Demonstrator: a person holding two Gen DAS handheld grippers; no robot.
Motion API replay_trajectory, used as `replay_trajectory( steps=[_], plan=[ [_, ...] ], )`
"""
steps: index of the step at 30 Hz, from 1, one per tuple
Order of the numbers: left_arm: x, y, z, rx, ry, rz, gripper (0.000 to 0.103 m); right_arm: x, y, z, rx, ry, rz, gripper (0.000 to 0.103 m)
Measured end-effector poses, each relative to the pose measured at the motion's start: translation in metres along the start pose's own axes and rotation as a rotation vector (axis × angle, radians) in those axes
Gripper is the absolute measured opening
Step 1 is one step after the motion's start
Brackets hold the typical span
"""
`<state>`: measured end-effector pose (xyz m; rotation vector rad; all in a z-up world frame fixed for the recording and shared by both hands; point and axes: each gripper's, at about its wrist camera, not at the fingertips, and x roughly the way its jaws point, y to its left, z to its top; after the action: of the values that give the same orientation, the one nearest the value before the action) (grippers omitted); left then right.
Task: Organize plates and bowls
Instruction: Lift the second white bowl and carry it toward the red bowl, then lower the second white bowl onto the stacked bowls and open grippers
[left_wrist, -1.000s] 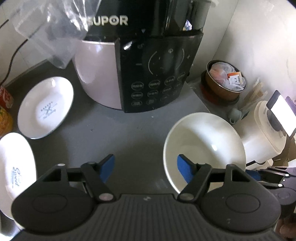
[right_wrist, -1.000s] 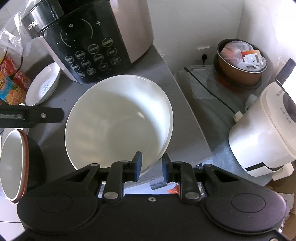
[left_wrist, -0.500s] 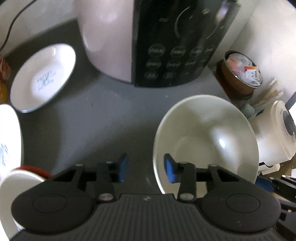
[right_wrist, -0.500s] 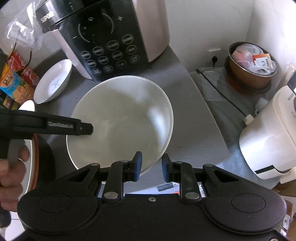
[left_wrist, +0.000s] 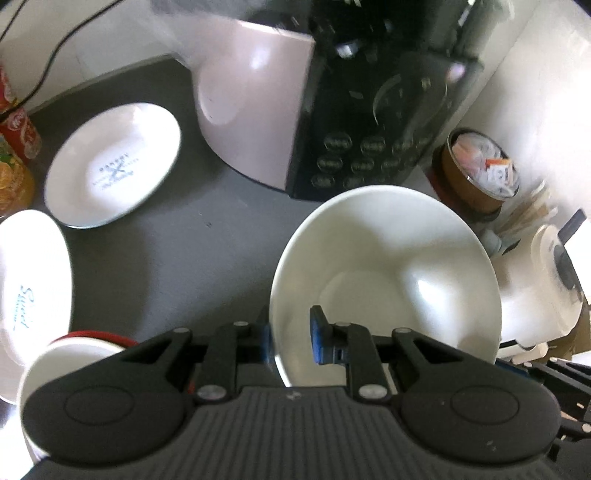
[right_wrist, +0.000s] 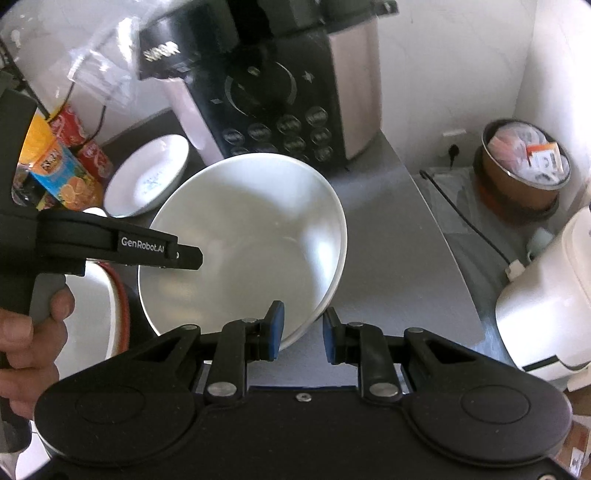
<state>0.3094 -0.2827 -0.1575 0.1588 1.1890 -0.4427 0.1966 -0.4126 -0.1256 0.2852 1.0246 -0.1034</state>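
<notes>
The left gripper (left_wrist: 290, 341) and right gripper (right_wrist: 301, 330) both straddle the large bowl's (left_wrist: 384, 273) rim, neither visibly clamped; plates (left_wrist: 112, 164) lie scattered, unstacked, on the counter (left_wrist: 184, 251).

left hand-held gripper (left_wrist: 290, 341): narrow gap | right hand-held gripper (right_wrist: 302, 331): parted

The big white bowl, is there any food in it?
No, the big white bowl shows only its bare glossy inside, with nothing lying in it.
</notes>
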Motion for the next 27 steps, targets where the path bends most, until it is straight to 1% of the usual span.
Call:
replay_trajectory(
  steps=[10, 14, 18, 22, 27],
  plan=[
    [-0.052, 0.037, 0.003, -0.048, -0.046, -0.028, 0.020, -0.029, 0.040, 0.014, -0.051, -0.045, 0.044, 0.022],
    [-0.072, 0.051, 0.002, -0.047, -0.068, -0.018, 0.020, -0.037, 0.055, 0.018, -0.026, -0.033, 0.069, 0.022],
    [-0.084, 0.069, -0.002, -0.068, -0.072, -0.021, 0.020, -0.044, 0.075, 0.020, -0.056, -0.049, 0.070, 0.022],
    [-0.091, 0.090, -0.009, -0.075, -0.068, -0.019, 0.020, -0.043, 0.095, 0.019, -0.073, -0.044, 0.083, 0.022],
    [-0.096, 0.110, -0.019, -0.062, -0.068, 0.008, 0.020, -0.037, 0.119, 0.015, -0.096, -0.032, 0.099, 0.022]
  ],
)
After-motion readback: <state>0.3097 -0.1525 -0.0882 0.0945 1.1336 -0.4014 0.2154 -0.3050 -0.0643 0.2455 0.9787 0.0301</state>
